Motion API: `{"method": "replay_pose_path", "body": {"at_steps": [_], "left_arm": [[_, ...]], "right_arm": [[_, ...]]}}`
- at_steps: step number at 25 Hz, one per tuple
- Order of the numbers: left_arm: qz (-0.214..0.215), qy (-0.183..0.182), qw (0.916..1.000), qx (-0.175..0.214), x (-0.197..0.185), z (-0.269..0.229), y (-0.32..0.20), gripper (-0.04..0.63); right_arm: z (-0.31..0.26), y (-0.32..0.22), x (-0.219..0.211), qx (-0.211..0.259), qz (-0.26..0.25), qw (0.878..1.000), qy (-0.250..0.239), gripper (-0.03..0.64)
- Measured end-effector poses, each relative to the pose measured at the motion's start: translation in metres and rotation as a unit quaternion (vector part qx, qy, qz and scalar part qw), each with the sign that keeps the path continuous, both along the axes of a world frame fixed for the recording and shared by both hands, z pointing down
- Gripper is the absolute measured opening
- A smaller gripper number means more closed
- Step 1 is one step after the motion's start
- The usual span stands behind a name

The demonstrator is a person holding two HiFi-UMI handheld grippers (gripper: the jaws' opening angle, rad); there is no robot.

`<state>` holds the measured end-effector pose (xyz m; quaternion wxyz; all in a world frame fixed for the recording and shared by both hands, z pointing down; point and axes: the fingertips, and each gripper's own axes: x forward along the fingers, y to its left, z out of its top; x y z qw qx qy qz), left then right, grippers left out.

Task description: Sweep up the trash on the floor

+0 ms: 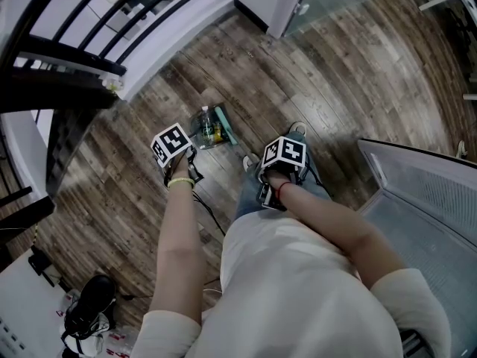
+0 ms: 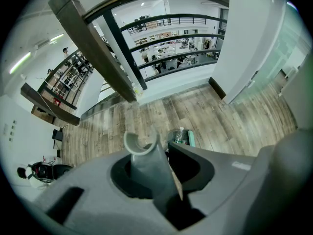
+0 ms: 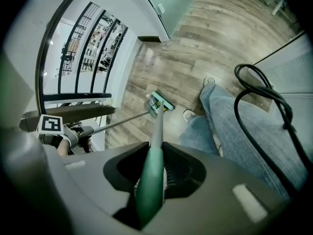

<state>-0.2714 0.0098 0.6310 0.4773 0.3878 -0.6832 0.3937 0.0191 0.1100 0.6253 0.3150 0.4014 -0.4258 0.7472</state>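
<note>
Nothing legible; the print on the bottle (image 1: pixel 205 127) is too small to read

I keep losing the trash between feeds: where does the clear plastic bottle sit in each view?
Head view: plastic bottle just above and left of centre.
Left gripper view: small, just right of centre, past the grey handle's top.
Right gripper view: near centre, by the far end of the green handle.
Shared landmark: the green tool head beside it in every view.
</note>
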Motion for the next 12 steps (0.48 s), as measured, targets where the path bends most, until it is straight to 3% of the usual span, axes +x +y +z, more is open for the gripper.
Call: {"method": "replay_pose_path", "body": {"at_steps": [7,12], "left_arm": [[0.0,0.001,1.0,-0.001,0.0,0.0,0.0,0.104],[0.0,0.001,1.0,0.0,0.0,0.0,0.0,0.104]], "right_arm": [[0.007,-0.009,0.022,0.028,-0.031,0.999,0.026,0.097],[0.017,-0.016,0.051,0.057,-0.083,0.993,0.059,0.097]]}}
